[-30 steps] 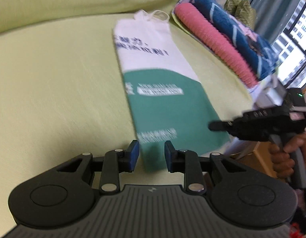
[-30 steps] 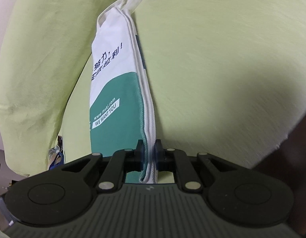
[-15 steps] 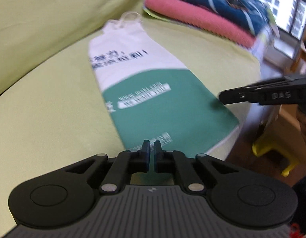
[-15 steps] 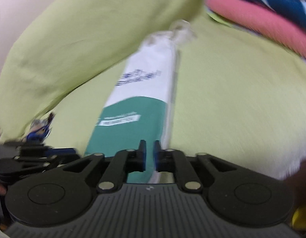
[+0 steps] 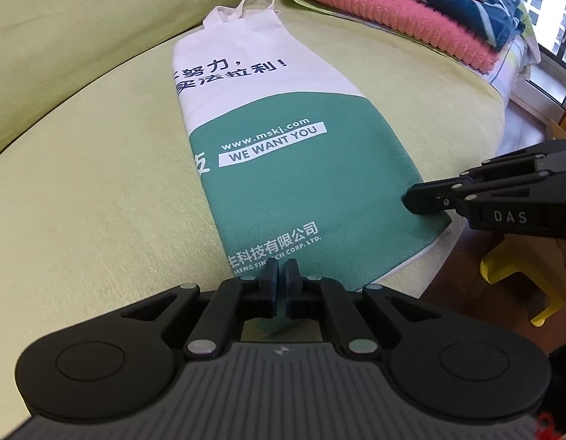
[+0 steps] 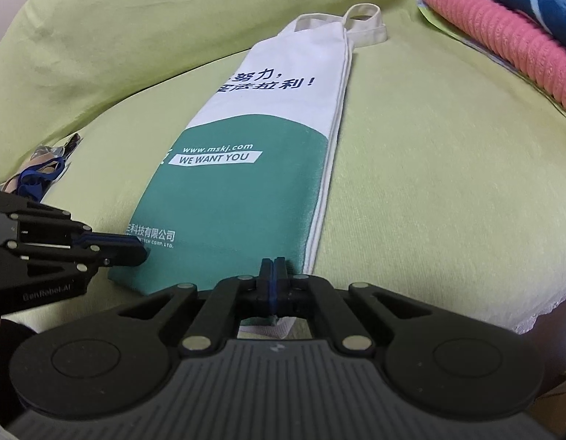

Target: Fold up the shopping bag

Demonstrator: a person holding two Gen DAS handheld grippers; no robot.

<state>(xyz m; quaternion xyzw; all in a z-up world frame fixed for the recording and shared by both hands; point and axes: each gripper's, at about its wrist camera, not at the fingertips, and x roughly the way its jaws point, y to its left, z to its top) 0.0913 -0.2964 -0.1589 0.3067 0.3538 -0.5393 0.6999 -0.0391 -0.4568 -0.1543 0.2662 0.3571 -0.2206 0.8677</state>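
A white and green shopping bag [image 5: 283, 154] lies lengthwise on a yellow-green sofa seat [image 5: 99, 201], folded into a long strip, handles at the far end. It also shows in the right wrist view [image 6: 246, 183]. My left gripper [image 5: 282, 275] is shut on the bag's near left bottom corner. My right gripper [image 6: 274, 273] is shut on the bag's near right bottom corner. Each gripper shows in the other's view: the right one [image 5: 415, 201] and the left one [image 6: 136, 253].
Folded pink and blue blankets [image 5: 411, 11] are stacked at the sofa's far right end, also in the right wrist view [image 6: 503, 36]. The sofa backrest [image 5: 81, 18] rises behind the bag. A yellow stool [image 5: 532, 286] stands on the floor at right. A blue strap [image 6: 41, 179] lies at left.
My left gripper closed from open onto the bag's left bottom corner. The right gripper stayed shut on its corner. Both views swung as the bag's near end was laid flat.
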